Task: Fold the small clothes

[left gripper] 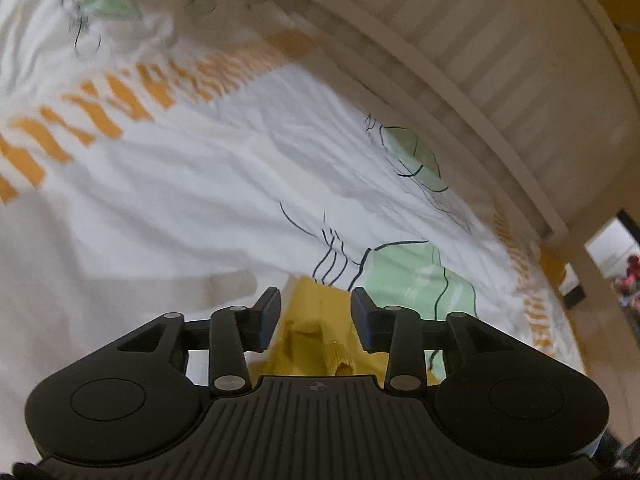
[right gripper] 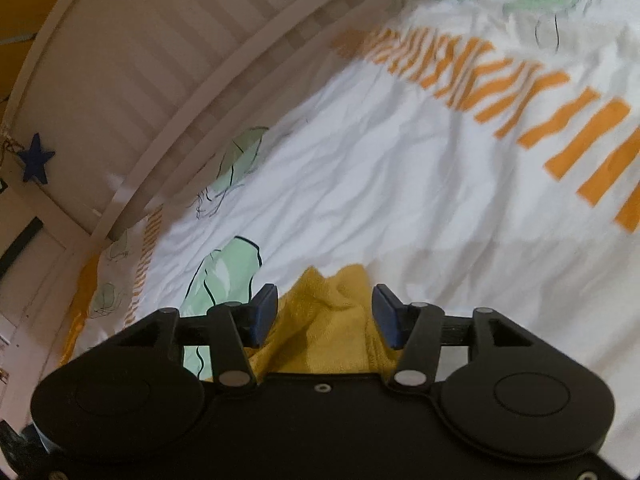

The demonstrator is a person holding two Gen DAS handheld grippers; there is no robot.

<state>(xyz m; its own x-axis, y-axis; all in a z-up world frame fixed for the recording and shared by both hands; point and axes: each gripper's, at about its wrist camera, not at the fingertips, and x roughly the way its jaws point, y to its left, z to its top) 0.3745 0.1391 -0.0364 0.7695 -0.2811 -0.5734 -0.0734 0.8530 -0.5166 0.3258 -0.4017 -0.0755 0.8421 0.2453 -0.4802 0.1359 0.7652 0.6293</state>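
Fuzzy yellow knit cloth [left gripper: 316, 332], creased white cotton sheet [left gripper: 200, 200], matt black plastic tool [right gripper: 325, 312]

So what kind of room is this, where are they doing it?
Most likely a child's bedroom. The yellow cloth lies on a bed covered by a white duvet printed with green leaves and orange stripes, a white slatted bed rail runs along its edge, and a blue star hangs beside it.

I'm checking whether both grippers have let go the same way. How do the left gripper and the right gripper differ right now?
The right gripper stands with its jaws wider apart than the left gripper. The yellow cloth bunches loosely in soft folds inside the right gripper, while in the left it shows a flatter, straighter edge. Both are open with cloth between the pads, not pinched, above the white patterned bedsheet.
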